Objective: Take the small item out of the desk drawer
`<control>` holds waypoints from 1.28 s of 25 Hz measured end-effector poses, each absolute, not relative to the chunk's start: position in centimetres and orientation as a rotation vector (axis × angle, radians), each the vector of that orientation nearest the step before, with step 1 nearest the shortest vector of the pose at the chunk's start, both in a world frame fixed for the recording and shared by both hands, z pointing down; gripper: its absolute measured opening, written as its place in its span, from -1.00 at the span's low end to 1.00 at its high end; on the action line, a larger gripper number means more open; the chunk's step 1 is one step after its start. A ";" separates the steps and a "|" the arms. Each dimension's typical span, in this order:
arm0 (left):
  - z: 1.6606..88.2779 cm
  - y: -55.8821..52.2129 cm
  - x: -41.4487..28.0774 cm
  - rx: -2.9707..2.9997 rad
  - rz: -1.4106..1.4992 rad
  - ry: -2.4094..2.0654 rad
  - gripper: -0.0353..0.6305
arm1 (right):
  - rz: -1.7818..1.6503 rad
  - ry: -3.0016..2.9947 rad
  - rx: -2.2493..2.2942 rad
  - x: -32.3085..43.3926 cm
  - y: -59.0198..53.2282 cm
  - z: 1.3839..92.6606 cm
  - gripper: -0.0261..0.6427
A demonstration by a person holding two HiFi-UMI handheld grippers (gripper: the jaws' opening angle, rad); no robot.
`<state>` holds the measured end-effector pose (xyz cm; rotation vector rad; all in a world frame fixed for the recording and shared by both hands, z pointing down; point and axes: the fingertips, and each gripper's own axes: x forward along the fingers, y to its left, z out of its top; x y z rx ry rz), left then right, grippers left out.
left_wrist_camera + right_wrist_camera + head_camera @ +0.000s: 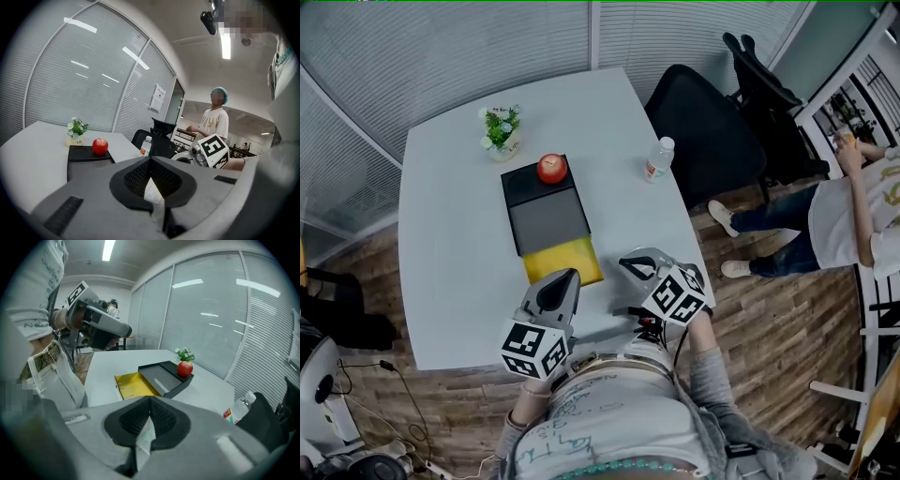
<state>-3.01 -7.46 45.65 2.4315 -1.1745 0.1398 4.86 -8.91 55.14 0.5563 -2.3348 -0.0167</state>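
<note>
We see a white table (459, 244) filling most of the head view, with a black chair (703, 141) at its far corner and a seated person (834, 220) off to the right. On the table lies a black desk box (546, 217), and its yellow drawer (564, 261) is pulled out toward us with its floor bare as far as we can make out. The left gripper (565, 277) and right gripper (630, 263) hover just beyond the near edge of the drawer, both with jaws clenched together. A water bottle (658, 159) stands near the right edge of the table, a small potted plant (502, 129) behind the box, and a red apple (551, 168) on the box's far end. We find the small item in no view. A pale sliver shows in the seam of each pair of jaws, and we cannot tell what it is.
</note>
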 end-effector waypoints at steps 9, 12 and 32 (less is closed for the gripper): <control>45.8 -7.6 -2.8 2.425 0.112 -1.183 -0.90 | -0.044 -2.401 0.535 3.7 -8.6 54.1 -0.91; 45.9 -7.7 -3.0 2.422 0.117 -1.186 -0.90 | -0.040 -2.442 0.521 2.9 -8.3 53.5 -0.91; 45.9 -7.8 -4.0 2.430 0.091 -1.236 -0.90 | -0.124 -2.718 0.556 -1.5 -8.0 47.2 -0.91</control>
